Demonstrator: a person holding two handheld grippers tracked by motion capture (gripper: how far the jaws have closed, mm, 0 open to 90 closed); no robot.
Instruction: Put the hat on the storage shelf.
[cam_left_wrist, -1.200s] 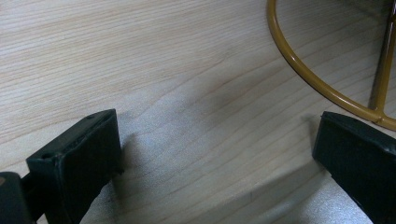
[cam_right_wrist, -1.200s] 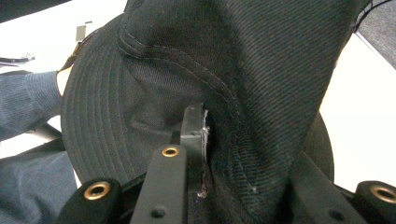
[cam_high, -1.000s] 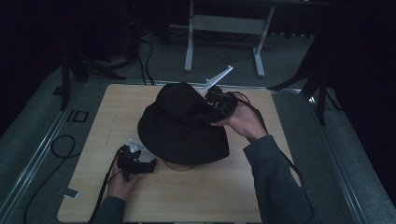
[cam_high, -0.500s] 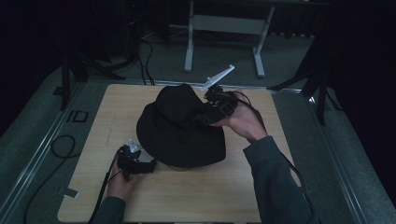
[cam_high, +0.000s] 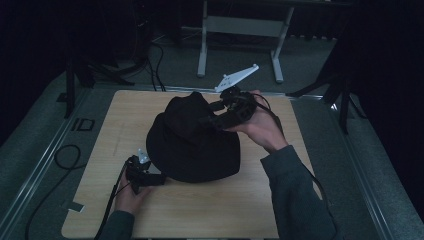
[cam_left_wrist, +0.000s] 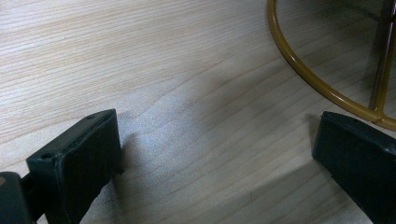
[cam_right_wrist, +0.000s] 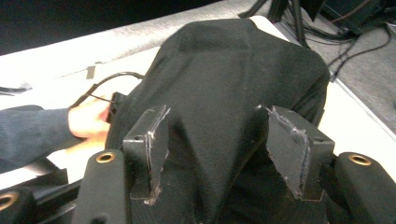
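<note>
A black bucket hat (cam_high: 192, 142) sits in the middle of the wooden table (cam_high: 200, 210). My right gripper (cam_high: 212, 117) comes at its crown from the right. In the right gripper view the hat (cam_right_wrist: 233, 70) bulges up between the two jaws, and the right gripper (cam_right_wrist: 215, 126) is shut on that thick fold. My left gripper (cam_high: 159, 179) lies on the table at the hat's front-left brim. In the left gripper view the left gripper (cam_left_wrist: 215, 140) is open over bare wood, beside a gold wire ring (cam_left_wrist: 299, 65) that stands under the hat.
A white metal frame (cam_high: 202, 45) stands on the floor beyond the table. Cables (cam_high: 60, 160) loop on the floor at the left. The person's left hand (cam_right_wrist: 88, 119) shows past the hat's brim in the right gripper view.
The hat has come down with the right gripper and now hides the tan base that showed under its brim a second ago. The left gripper has stayed put.
</note>
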